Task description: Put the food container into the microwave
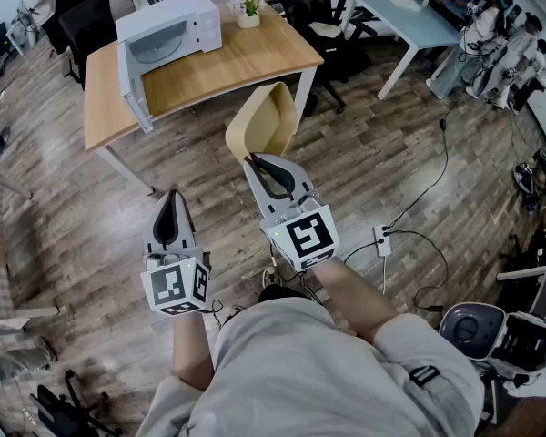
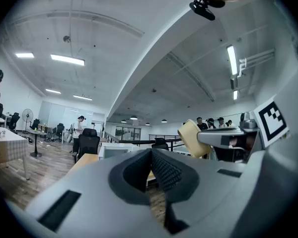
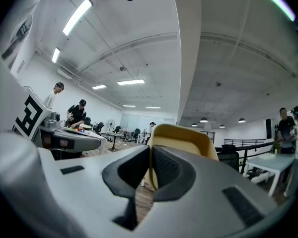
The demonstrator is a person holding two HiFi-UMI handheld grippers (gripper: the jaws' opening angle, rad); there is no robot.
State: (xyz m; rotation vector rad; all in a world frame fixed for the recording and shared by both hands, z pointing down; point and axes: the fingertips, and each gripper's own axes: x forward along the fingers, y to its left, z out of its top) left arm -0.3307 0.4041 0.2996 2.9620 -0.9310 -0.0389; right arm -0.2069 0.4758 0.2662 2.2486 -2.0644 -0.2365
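Observation:
A tan food container [image 1: 263, 121] hangs in the air above the floor, held by its rim in my right gripper [image 1: 256, 160], which is shut on it. In the right gripper view the container [image 3: 181, 137] rises just past the closed jaws. The white microwave [image 1: 168, 32] stands on the wooden table [image 1: 246, 57] ahead, its door [image 1: 131, 87] swung open toward me. My left gripper [image 1: 170, 198] is shut and empty, lower left of the container. In the left gripper view the container [image 2: 191, 137] shows at right, the microwave [image 2: 114, 150] beyond the jaws.
A small potted plant [image 1: 248, 9] sits on the table beside the microwave. Black office chairs [image 1: 84, 21] stand behind the table. A light blue table [image 1: 409, 16] is at the right. Cables and a power strip [image 1: 382, 240] lie on the wooden floor. People stand at the far right.

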